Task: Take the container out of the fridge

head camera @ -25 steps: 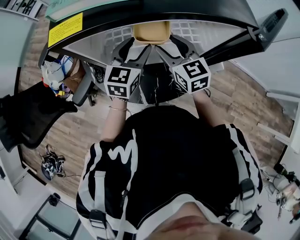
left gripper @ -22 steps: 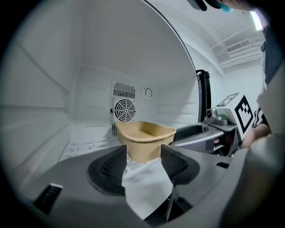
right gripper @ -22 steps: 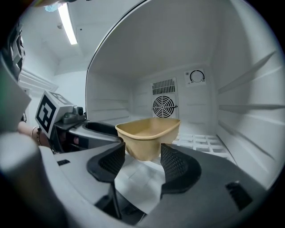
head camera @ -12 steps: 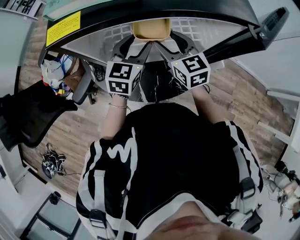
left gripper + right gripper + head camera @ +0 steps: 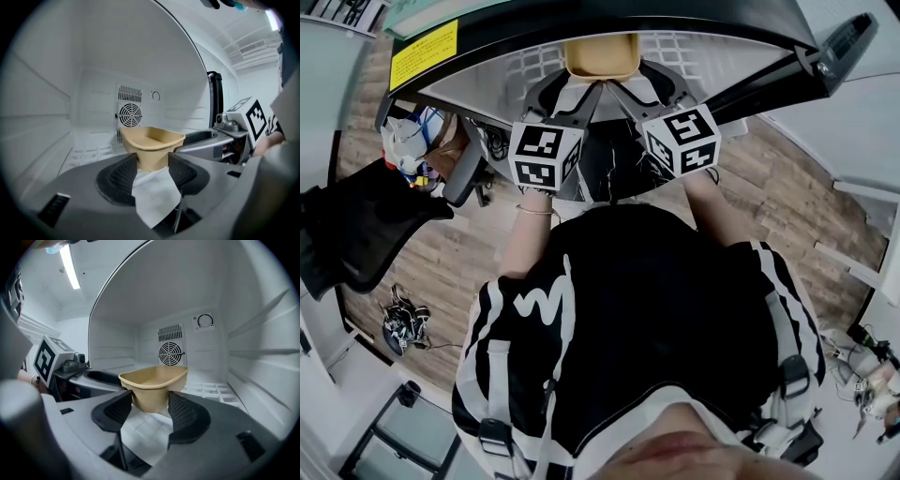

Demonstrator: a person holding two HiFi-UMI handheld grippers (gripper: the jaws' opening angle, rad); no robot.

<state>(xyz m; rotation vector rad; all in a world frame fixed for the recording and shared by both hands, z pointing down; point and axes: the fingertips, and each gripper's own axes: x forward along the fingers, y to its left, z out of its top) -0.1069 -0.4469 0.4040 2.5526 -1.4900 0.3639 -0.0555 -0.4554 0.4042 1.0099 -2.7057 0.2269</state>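
Left gripper [image 5: 152,165]: jaws closing on one near corner of the tan container [image 5: 152,140], with the pads meeting its walls. Right gripper [image 5: 150,405]: clamped across the other near corner in the same way. Change: both grippers reach slightly deeper into the fridge [image 5: 698,54] than a second ago. This looks like the grasp stage, with lift-out not begun. Location: the container sits on the white shelf floor [image 5: 86,152]. Clearances: fan grille [image 5: 130,114] well behind; ribbed side walls apart on both flanks; ceiling high above; front opening toward the person unobstructed.
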